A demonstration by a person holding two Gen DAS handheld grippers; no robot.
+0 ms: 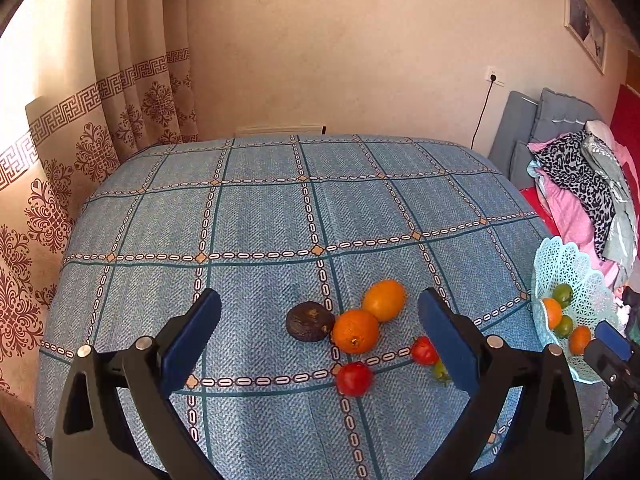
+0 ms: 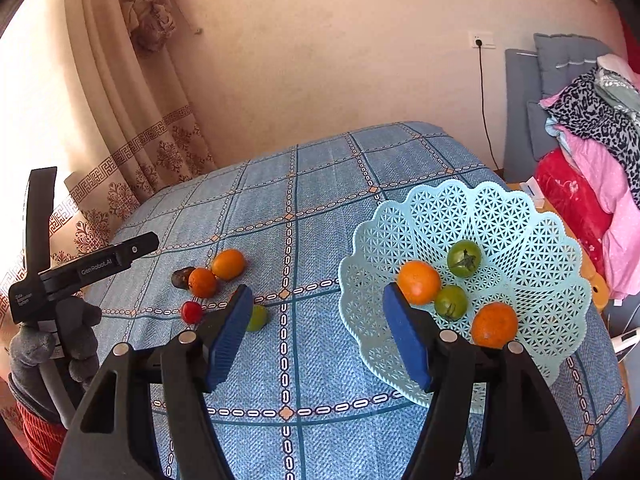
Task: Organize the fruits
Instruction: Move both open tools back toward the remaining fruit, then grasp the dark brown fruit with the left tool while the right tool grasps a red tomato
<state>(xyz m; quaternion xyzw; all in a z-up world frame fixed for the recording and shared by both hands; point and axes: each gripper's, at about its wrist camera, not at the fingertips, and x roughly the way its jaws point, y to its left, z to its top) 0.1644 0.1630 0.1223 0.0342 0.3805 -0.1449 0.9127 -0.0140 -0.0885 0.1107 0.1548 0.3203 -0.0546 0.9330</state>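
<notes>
Both grippers stand with fingers spread wide and empty. The left gripper (image 1: 319, 322) frames the loose fruit on the blue tablecloth (image 1: 260, 216): a dark avocado (image 1: 309, 321) touching an orange (image 1: 355, 331), a second orange (image 1: 384, 300) just behind that, and a red tomato (image 1: 354, 378) nearer the camera. Another red tomato (image 1: 424, 351) and a small green fruit (image 1: 440, 372) sit against the inner face of its right finger. The right gripper (image 2: 318, 334) hangs between that cluster and the light-blue lattice basket (image 2: 540, 240), whose near rim lies behind its right finger; two oranges and two green tomatoes already rest inside.

The risk is probably crowding: closing on one round fruit could nudge its touching neighbours and send them rolling across the cloth, and a hard squeeze might bruise a tomato
</notes>
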